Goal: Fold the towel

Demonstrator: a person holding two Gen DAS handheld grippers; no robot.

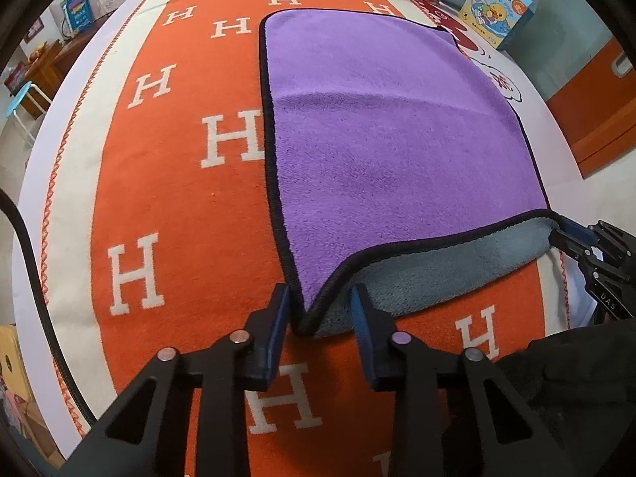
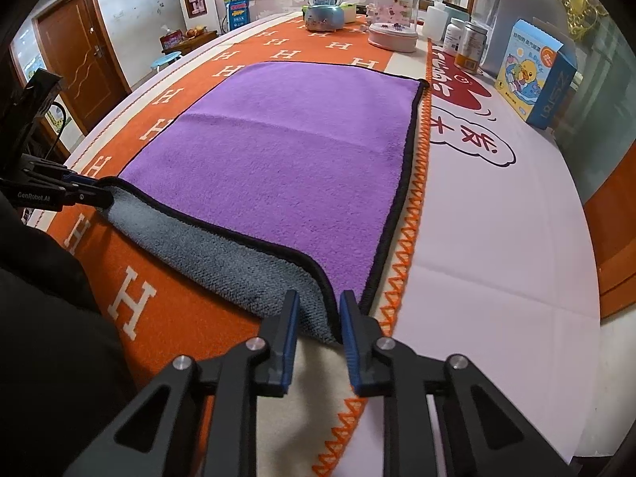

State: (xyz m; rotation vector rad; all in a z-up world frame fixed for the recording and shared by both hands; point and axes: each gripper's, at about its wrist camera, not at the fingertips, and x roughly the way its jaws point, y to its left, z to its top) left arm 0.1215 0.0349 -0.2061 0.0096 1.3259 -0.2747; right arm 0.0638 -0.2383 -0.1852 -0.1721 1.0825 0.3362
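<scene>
From the left wrist view, the purple towel (image 1: 381,135) lies spread flat on the orange blanket (image 1: 167,206) that covers the counter, its far edge reaching toward the clutter at the back. The left hand-held gripper (image 1: 320,310) straddles the towel's near-left corner: its fingers (image 1: 278,318) stand apart with a clear gap on either side of the raised, curled corner, so it is open around the cloth and has not pinched it. The near hem is lifted off the blanket and shows the towel's grey underside (image 1: 429,274), probably because the other gripper holds the near-right corner up, where its dark tips meet the hem at the towel's right end. In the right wrist view the same towel (image 2: 286,159) runs away from the camera, its right hem lying along the blanket's orange zigzag stitching (image 2: 417,198). The right hand-held gripper (image 2: 318,318) has the near-right corner between its blue pads (image 2: 292,318), set fairly close, though whether they truly press the fabric I cannot tell. The left gripper (image 2: 85,192) appears at the towel's near-left corner. Holding both near corners makes sense for carrying that hem over to the far edge in one even fold.
</scene>
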